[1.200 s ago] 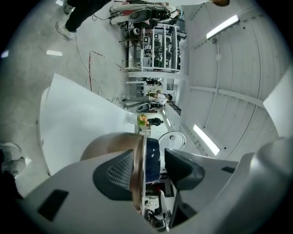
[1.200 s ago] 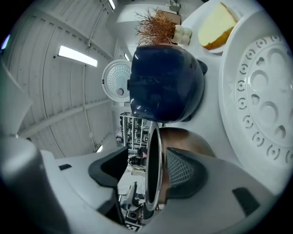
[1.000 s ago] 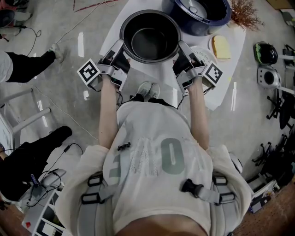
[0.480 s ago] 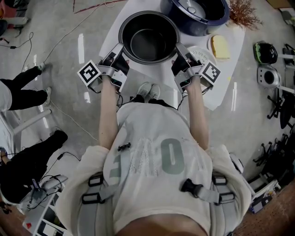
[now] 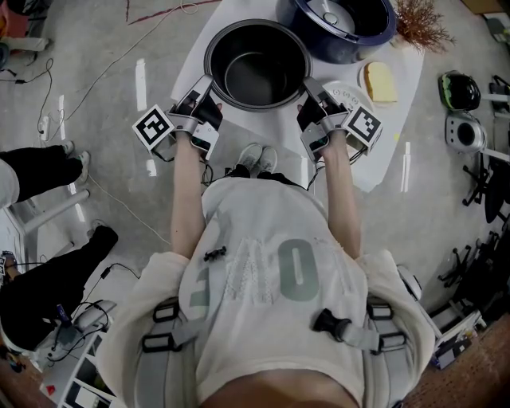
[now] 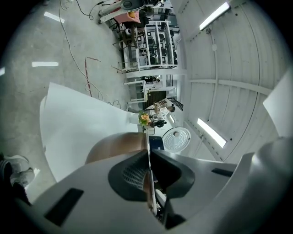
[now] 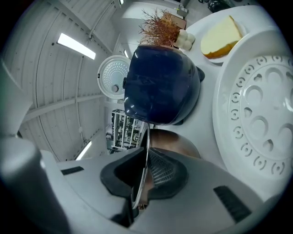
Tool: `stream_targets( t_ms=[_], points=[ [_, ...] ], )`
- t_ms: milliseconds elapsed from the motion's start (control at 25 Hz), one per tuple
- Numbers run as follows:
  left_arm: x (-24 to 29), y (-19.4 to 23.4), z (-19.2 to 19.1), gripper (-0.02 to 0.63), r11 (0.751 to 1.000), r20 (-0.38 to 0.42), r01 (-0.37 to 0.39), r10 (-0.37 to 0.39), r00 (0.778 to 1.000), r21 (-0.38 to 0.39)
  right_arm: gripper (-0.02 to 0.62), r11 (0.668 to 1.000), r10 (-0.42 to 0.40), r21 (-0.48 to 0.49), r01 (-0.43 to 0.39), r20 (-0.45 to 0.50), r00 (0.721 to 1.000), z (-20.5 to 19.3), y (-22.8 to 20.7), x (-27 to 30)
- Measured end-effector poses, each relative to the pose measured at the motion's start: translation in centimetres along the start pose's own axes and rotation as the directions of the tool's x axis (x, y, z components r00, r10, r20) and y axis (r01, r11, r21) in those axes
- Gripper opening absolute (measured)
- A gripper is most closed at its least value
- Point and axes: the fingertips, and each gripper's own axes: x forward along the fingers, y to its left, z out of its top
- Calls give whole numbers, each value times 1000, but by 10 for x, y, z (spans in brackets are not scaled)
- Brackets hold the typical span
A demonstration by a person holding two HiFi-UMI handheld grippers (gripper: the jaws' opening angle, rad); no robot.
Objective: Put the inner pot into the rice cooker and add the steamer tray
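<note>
The inner pot [image 5: 257, 76], round and dark-lined with a thin pale metal rim, is seen at the upper centre of the head view, over the white desk [image 5: 386, 155] and outside the rice cooker [image 5: 343, 24]. That glossy dark blue cooker stands open just beside the pot at the upper right.

The left hand-held gripper [image 5: 205, 86] is set against the pot's left rim and the right hand-held gripper [image 5: 309, 86] against its right rim. The jaws of both have just been closing, and the rim is pinched edge-on between the ribbed dark pads of each.

In the left gripper view, the closed left hand-held gripper [image 6: 149, 176] is shown on the thin rim. The pot's outer wall [image 6: 114, 146], brownish and smooth, is seen curving away at its left; this colour is not given by the head view. The cooker's round white perforated lid plate [image 6: 176, 139] is visible only here and in the right gripper view.

In the right gripper view, the right hand-held gripper [image 7: 145, 176] is likewise clamped on the rim. The steamer tray [image 7: 261, 109], a white plastic disc with round holes, fills the right of the frame. In the head view, the tray [image 5: 344, 93] is largely covered by that gripper. A yellow wedge [image 7: 222, 34] on a plate and a dried plant [image 7: 158, 27] lie behind the cooker [image 7: 160, 87].
</note>
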Motion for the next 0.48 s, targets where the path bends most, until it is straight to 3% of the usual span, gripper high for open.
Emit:
stream_targets(
  t_ms=[240,480],
  points=[
    [5,-15,7,35,999,13,30,-31,999,38,18,1000,9,-18,-10,-11,1000,4,8,5],
    [19,-59,17,34,990,22,112,-114,993,89,17,994,83,-73,-82,8,997,27,49,9]
  ],
)
